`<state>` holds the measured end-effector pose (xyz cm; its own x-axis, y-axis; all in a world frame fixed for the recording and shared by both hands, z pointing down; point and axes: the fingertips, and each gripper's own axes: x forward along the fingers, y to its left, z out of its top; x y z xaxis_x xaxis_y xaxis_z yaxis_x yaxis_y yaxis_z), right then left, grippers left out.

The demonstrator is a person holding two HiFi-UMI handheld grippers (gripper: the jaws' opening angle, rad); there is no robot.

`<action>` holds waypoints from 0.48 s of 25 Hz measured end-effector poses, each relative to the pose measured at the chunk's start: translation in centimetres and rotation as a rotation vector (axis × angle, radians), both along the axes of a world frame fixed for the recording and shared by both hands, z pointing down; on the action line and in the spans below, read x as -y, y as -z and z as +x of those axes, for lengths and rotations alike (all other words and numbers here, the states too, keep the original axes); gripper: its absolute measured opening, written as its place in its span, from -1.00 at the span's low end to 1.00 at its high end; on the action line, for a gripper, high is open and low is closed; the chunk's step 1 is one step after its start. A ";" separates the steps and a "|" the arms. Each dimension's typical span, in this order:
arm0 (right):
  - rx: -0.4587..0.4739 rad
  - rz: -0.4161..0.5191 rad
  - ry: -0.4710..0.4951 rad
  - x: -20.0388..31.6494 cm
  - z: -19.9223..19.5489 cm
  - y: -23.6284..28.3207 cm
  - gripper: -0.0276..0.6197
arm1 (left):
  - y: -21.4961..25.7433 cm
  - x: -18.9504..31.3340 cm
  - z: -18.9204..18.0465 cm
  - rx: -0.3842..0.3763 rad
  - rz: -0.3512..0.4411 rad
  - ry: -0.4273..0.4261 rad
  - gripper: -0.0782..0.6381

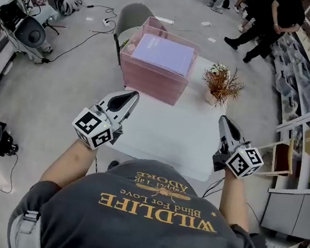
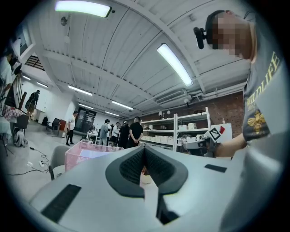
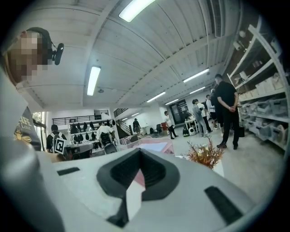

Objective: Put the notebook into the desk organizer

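A lavender spiral notebook (image 1: 163, 53) lies flat in the top of the pink desk organizer (image 1: 149, 79), which stands at the far side of the white table (image 1: 170, 134). My left gripper (image 1: 131, 96) hovers over the table's near left part, short of the organizer, jaws shut and empty. My right gripper (image 1: 223, 120) is at the table's right edge, also shut with nothing between its jaws. In the left gripper view the organizer (image 2: 81, 154) shows past the closed jaws (image 2: 145, 150). The right gripper view shows the notebook (image 3: 155, 146) and organizer beyond its shut gripper (image 3: 139, 152).
A dried plant (image 1: 221, 84) in a white pot stands on the table right of the organizer. A grey chair (image 1: 132, 15) is behind the organizer. Shelving (image 1: 305, 133) runs along the right. People (image 1: 268, 19) stand at the back; cables (image 1: 84, 36) lie on the floor at left.
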<state>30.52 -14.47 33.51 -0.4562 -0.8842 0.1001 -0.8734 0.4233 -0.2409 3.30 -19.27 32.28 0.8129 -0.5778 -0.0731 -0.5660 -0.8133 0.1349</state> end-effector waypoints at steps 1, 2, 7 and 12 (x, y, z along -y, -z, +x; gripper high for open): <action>0.000 -0.006 -0.005 -0.3 0.3 -0.6 -0.91 | -0.4 -0.2 0.4 0.005 -0.008 -0.005 -0.78; -0.007 -0.009 -0.013 -0.5 0.4 -1.2 -0.91 | -0.8 -0.3 0.7 0.011 -0.015 -0.012 -0.78; -0.035 -0.033 -0.063 -0.5 0.5 -3.5 -0.91 | -2.6 0.1 0.6 0.045 -0.036 -0.036 -0.78; -0.036 -0.027 -0.079 0.1 -0.9 -3.7 -0.91 | -2.8 1.2 -0.8 0.054 -0.031 -0.047 -0.78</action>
<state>29.61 -14.59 37.24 -0.3811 -0.9140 0.1392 -0.9120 0.3469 -0.2187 2.46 -20.46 35.10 0.8415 -0.5401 -0.0112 -0.5343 -0.8352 0.1304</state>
